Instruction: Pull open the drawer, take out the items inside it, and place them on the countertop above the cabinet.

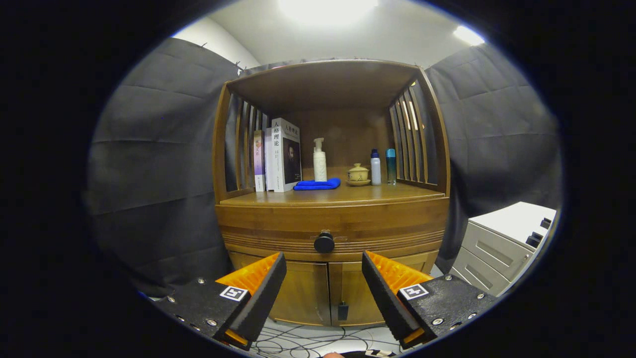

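A wooden cabinet stands straight ahead, with its drawer (278, 223) shut below the countertop (377, 193). A round black knob (324, 242) sits in the middle of the drawer front, just beyond and slightly above the gap between my fingers. My gripper (324, 266) is open, its fingers spread wide with nothing between them, some way short of the knob. Whatever lies inside the drawer is hidden.
On the countertop stand three books (279, 155), a white pump bottle (319, 160), a folded blue cloth (318, 184), a small lidded cup (357, 174) and two small bottles (382, 167). Two cabinet doors (328, 293) are below the drawer. A white drawer unit (502, 243) stands to the right. Cables (298, 343) lie on the floor.
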{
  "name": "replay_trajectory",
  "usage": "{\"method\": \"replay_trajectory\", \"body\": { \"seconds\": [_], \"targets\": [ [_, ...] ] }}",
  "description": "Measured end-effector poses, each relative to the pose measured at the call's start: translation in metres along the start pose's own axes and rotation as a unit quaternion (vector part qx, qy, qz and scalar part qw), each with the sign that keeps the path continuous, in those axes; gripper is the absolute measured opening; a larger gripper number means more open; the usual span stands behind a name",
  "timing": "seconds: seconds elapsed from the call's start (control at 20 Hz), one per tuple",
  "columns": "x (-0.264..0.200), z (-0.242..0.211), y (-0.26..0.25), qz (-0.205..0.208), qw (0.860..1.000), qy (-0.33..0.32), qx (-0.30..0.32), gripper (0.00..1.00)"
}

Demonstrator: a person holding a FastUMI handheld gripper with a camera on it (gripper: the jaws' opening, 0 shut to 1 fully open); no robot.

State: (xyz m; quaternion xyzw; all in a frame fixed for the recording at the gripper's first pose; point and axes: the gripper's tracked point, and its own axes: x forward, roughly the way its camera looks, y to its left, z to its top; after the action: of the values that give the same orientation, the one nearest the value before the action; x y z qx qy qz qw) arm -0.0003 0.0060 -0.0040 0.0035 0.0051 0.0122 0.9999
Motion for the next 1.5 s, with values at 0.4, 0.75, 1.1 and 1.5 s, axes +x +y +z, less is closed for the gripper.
{"method": "replay_trajectory", "body": {
  "seconds": [0.4,0.75,1.1,1.5],
  "targets": [
    [0.001,-0.002,0.004,0.007,1.000,0.001,-0.001,0.95],
    [0.010,0.006,0.008,0.017,1.000,-0.009,0.006,0.95],
    [0.036,0.012,0.016,0.025,1.000,-0.003,0.011,0.95],
    [0.092,-0.005,0.011,0.018,0.999,0.030,0.000,0.95]
  ]
}}
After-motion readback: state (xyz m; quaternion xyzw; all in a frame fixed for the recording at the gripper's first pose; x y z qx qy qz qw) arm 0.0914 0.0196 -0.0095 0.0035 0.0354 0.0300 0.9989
